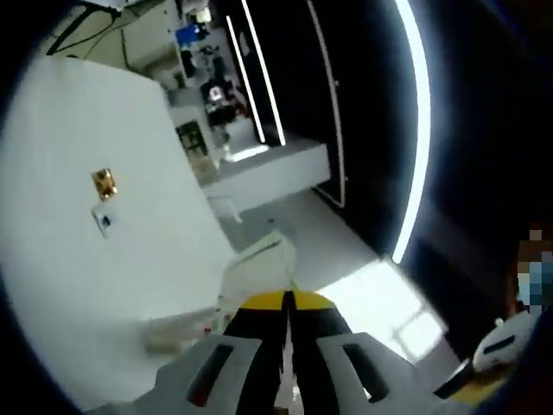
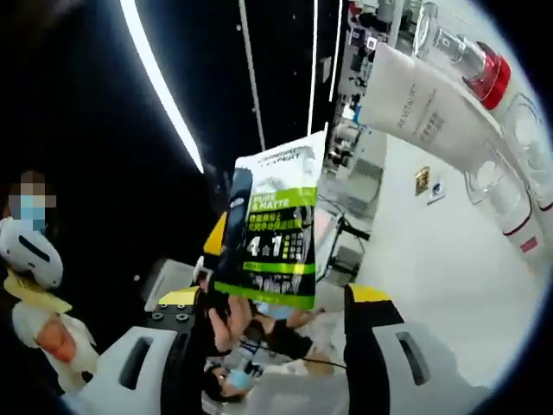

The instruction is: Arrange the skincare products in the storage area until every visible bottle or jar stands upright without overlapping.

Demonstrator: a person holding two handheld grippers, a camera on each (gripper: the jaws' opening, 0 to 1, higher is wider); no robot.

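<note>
My right gripper [image 2: 276, 296] is open, its yellow-tipped jaws wide apart. Between them stands a white and green "PURE & MATTE" package [image 2: 278, 225] with a dark tube [image 2: 235, 226] along its left side. A gap separates the package from the right jaw; contact with the left jaw cannot be told. At the upper right lie a white "REVITALIFT" tube [image 2: 423, 108], a clear bottle with a red cap [image 2: 467, 59] and more clear bottles [image 2: 505, 203], all slanted in this rolled view. My left gripper [image 1: 289, 303] is shut with nothing between its jaws, pointing into the room.
A white surface [image 1: 86, 277] carries a small gold item [image 1: 104, 182] and a card [image 1: 104, 219]. A white bench [image 1: 268, 173] stands further off. A dark wall has bright light strips [image 1: 419, 130]. A person in white [image 2: 34, 285] stands at the left.
</note>
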